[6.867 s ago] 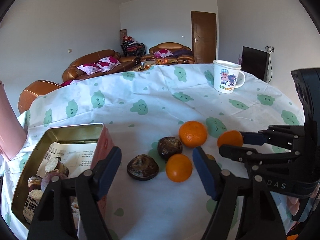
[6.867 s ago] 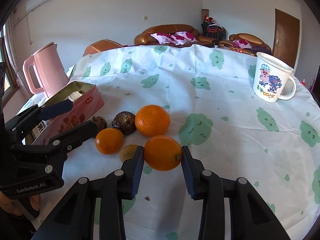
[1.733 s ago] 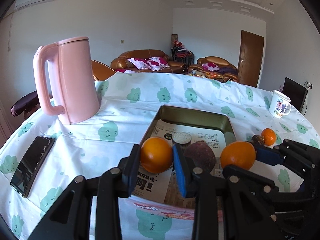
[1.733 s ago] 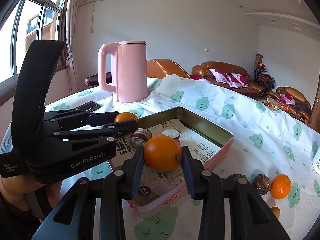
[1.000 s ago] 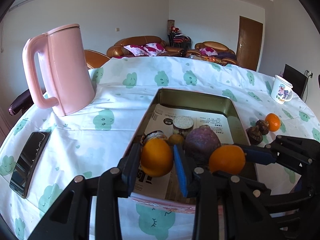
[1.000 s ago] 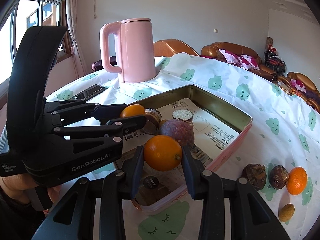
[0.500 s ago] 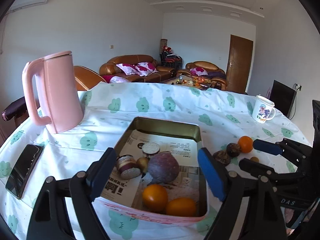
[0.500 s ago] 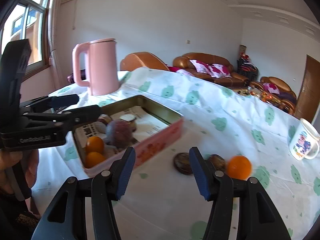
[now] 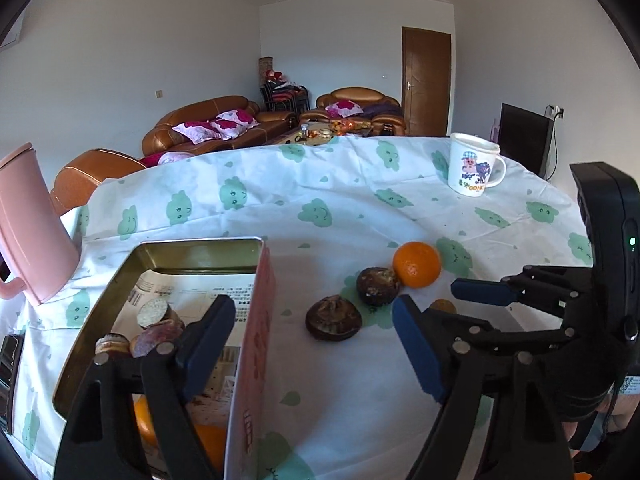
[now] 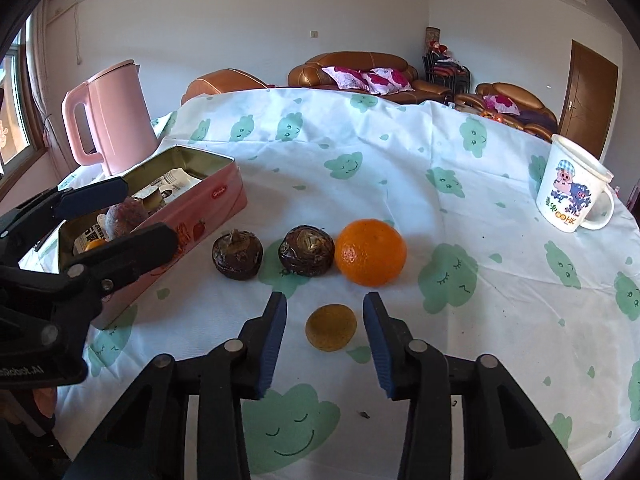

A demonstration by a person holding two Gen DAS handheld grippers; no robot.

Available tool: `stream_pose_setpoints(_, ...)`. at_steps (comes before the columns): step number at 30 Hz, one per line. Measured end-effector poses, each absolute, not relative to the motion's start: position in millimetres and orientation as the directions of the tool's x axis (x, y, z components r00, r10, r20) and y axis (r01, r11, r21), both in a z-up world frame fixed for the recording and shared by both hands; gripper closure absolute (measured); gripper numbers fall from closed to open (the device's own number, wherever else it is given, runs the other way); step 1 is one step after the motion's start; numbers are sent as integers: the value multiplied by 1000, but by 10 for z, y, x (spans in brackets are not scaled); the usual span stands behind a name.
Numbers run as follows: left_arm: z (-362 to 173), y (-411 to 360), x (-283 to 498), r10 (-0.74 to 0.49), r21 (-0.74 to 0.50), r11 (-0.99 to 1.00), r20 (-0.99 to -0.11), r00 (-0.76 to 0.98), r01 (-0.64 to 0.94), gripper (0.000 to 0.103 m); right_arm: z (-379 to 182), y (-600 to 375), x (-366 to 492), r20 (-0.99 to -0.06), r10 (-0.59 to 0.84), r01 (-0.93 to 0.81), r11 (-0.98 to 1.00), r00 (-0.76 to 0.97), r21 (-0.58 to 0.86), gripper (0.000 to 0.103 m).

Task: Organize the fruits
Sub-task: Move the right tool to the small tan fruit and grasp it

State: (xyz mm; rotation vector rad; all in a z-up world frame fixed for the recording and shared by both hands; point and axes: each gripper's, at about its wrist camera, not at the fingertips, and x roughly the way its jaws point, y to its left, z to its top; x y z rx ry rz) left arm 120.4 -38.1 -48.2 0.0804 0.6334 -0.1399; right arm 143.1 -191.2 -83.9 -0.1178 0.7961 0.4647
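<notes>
A pink tin [image 9: 256, 320] [image 10: 208, 200] lined with newspaper holds two oranges [image 9: 208, 446], a purple fruit [image 10: 122, 216] and small round items. On the cloth beside it lie two dark brown fruits [image 10: 237, 254] [image 10: 306, 251], an orange [image 10: 370, 252] [image 9: 416, 264] and a small yellow-brown fruit [image 10: 330, 327]. My right gripper [image 10: 325, 336] is open, its jaws either side of the small yellow-brown fruit. My left gripper [image 9: 312, 340] is open and empty, straddling the tin's right wall, just short of the nearer brown fruit [image 9: 334, 323].
A pink kettle [image 10: 108, 116] stands behind the tin at the left. A white cartoon mug [image 10: 572, 188] stands at the far right. A dark phone [image 9: 8, 364] lies at the table's left edge. The round table has a cloud-print cloth [image 10: 400, 140].
Both grippers let go of their oranges into the tin and opened. They have swung right to the loose fruits; the right gripper now frames the small yellow-brown fruit.
</notes>
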Motion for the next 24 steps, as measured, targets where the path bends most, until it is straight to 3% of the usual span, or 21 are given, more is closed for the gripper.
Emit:
stream_pose_setpoints(3,-548,-397,1306,-125,5,986,-633,764,166,34,-895,-1882,1460,-739,358,-466,882,571,67,63)
stream_pose_setpoints(6,-574,-393,1328,-129,-3,986,-643,755,165,35,-922,-1908,1484,-752,363,-468,880,550,82,73)
stream_pose_setpoints(9,-595,-418,1353,-137,-6,984,-655,743,176,49,-915,-1922,1473,-749,362,-464,882,555,82,73)
stream_pose_setpoints(13,-615,-502,1412,-143,7,980,-665,733,197,52,-875,-2002,1466,-730,346,-429,900,589,79,73)
stream_pose_setpoints(15,-655,-553,1484,-144,12,978,-681,718,207,63,-858,-2039,1468,-723,349,-419,903,597,90,73)
stream_pose_setpoints(24,-774,-707,1668,-81,90,975,-711,699,205,65,-841,-2068,1473,-715,361,-419,902,599,104,73)
